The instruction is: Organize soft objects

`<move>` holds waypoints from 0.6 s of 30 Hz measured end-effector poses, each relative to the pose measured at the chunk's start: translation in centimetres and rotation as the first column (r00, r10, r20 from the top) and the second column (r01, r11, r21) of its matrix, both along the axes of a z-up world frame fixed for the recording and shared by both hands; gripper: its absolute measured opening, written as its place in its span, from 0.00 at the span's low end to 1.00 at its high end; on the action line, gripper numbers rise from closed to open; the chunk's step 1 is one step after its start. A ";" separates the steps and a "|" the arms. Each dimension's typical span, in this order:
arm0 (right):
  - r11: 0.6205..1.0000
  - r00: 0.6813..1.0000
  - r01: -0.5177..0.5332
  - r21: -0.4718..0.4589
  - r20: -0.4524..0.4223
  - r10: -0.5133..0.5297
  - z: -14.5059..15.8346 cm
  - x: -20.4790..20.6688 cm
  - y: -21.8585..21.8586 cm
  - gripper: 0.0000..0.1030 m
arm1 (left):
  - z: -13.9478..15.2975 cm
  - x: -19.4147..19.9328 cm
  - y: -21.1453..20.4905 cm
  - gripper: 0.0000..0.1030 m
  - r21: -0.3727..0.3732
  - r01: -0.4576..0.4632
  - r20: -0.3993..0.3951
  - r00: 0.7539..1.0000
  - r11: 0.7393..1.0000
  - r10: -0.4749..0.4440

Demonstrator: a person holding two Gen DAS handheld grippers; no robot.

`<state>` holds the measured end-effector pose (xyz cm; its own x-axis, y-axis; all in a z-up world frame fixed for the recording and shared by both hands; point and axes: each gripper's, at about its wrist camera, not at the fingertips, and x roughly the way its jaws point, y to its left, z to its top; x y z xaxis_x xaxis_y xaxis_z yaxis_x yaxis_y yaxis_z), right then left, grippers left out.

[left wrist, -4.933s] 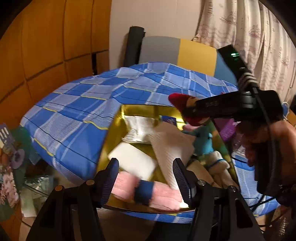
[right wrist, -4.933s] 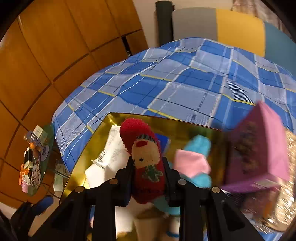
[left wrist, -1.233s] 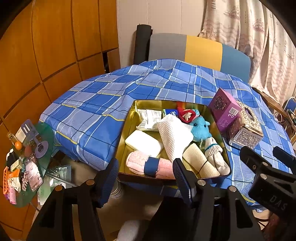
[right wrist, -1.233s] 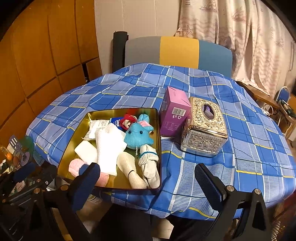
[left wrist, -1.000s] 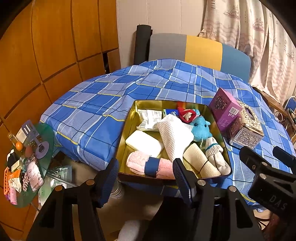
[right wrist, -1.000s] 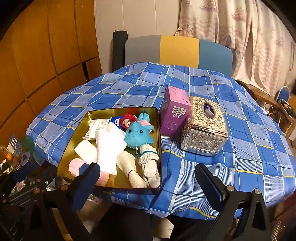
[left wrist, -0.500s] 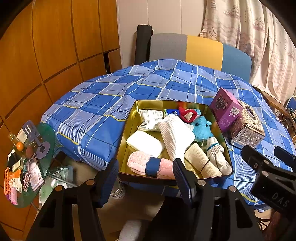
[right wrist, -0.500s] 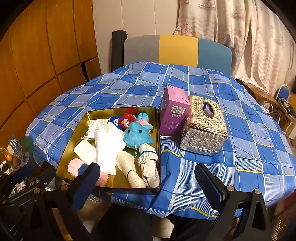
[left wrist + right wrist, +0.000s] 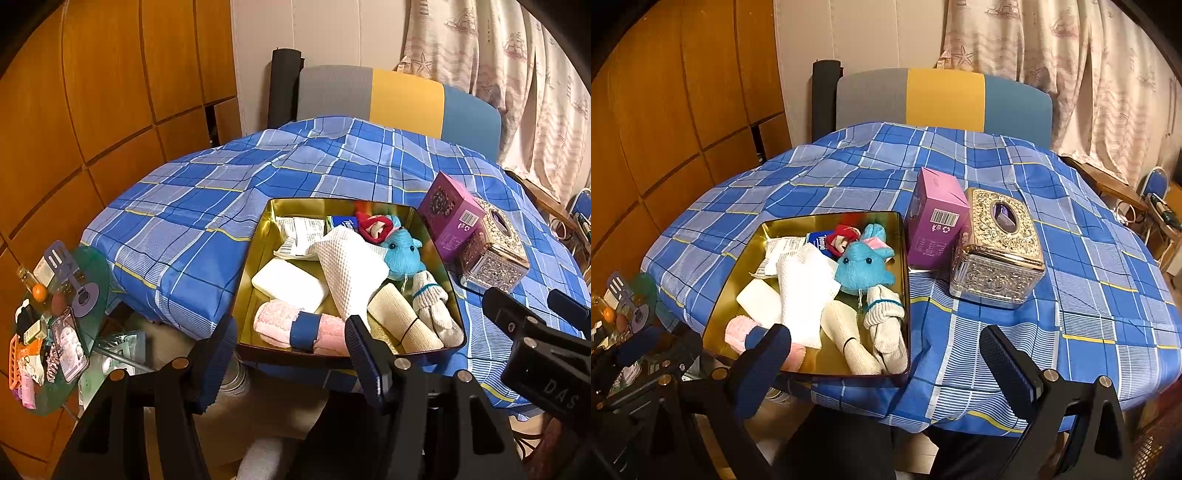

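Note:
A gold tin (image 9: pixel 255 266) (image 9: pixel 737 273) on the blue checked tablecloth (image 9: pixel 997 332) holds the soft things. Among them are a blue plush (image 9: pixel 402 254) (image 9: pixel 864 266), a red Santa toy (image 9: pixel 371 227), a white waffle cloth (image 9: pixel 347 266), a pink roll with a blue band (image 9: pixel 273 321), a beige roll (image 9: pixel 399 317) and a knotted sock (image 9: pixel 882 317). My left gripper (image 9: pixel 290 343) hangs open just short of the tin's near edge, nothing between its fingers. My right gripper (image 9: pixel 884 343) stands wide open and empty over the table's near edge, right of the left one.
A purple box (image 9: pixel 934 221) and an ornate silver tissue box (image 9: pixel 993 254) stand right of the tin. A cluttered green side table (image 9: pixel 55 314) sits low on the left. A grey, yellow and blue chair (image 9: pixel 942 96) stands behind the table, with wood panels on the left.
Since the oldest frames both grippers have drawn back from the tin, and the right one has let go of the red Santa toy, which now lies in the tin. Over the last second nothing moves.

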<state>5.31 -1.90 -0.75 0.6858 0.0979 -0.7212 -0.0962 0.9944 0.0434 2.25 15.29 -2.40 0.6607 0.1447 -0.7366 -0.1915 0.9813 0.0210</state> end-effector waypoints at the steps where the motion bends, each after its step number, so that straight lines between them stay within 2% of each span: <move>1: 1.000 1.000 0.001 -0.001 0.000 -0.001 0.0 0.0 0.0 1.00 | 0.0 0.0 0.0 0.59 -0.002 0.001 0.000 1.000 1.000 -0.001; 18: 1.000 1.000 0.003 -0.004 -0.003 -0.003 -0.2 0.2 0.0 1.00 | 0.0 0.1 0.0 0.59 0.002 0.005 0.001 1.000 1.000 -0.005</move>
